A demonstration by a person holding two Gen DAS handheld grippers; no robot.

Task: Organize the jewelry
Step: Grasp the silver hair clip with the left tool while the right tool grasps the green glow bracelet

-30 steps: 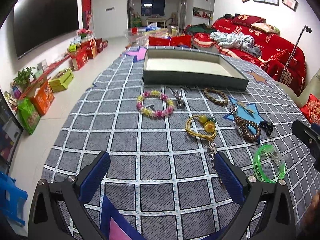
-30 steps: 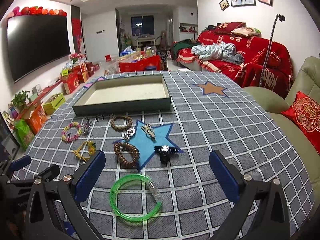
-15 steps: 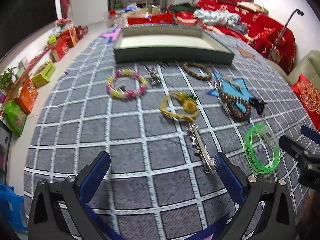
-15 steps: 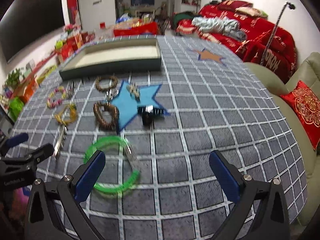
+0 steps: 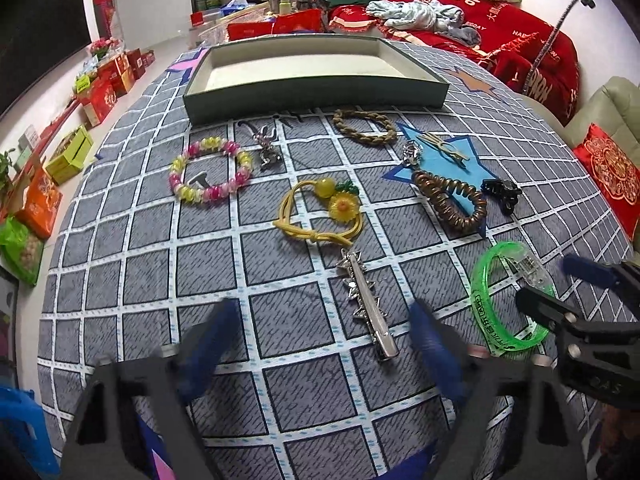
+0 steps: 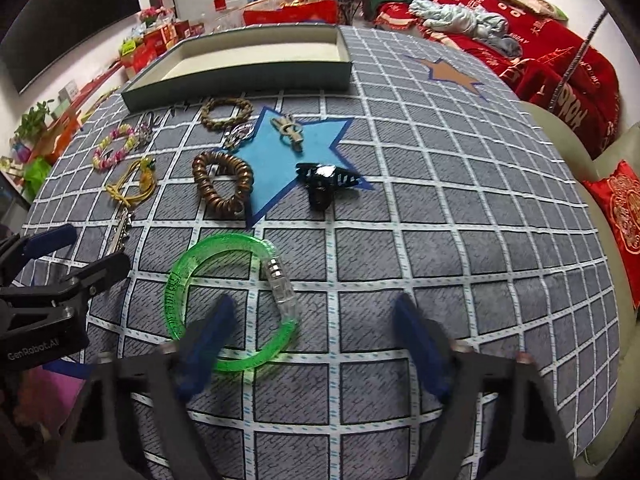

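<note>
Jewelry lies loose on the grey checked tablecloth in front of an empty dark green box [image 5: 316, 90] [image 6: 240, 80]. My left gripper [image 5: 324, 344] is open and empty, just short of a silver hair clip [image 5: 366, 306]. My right gripper [image 6: 316, 334] is open and empty, its left finger over the rim of a green bangle [image 6: 228, 300] [image 5: 506, 300]. Farther off lie a yellow flower cord [image 5: 320, 216], a pink and yellow bead bracelet [image 5: 210, 172], a brown coil bracelet [image 6: 222, 180], a braided bracelet [image 5: 364, 126] and a black claw clip [image 6: 326, 178].
A blue star patch [image 6: 292, 152] lies under some pieces, an orange star patch [image 6: 450, 74] farther right. A red sofa [image 5: 500, 32] and a beige seat with a red cushion [image 6: 624, 212] border the table's right edge. Boxes line the floor at left [image 5: 72, 152].
Both grippers have tilted down and moved forward closer to the table. The silver clip and green bangle now sit nearer the fingers. Nothing was picked up.
</note>
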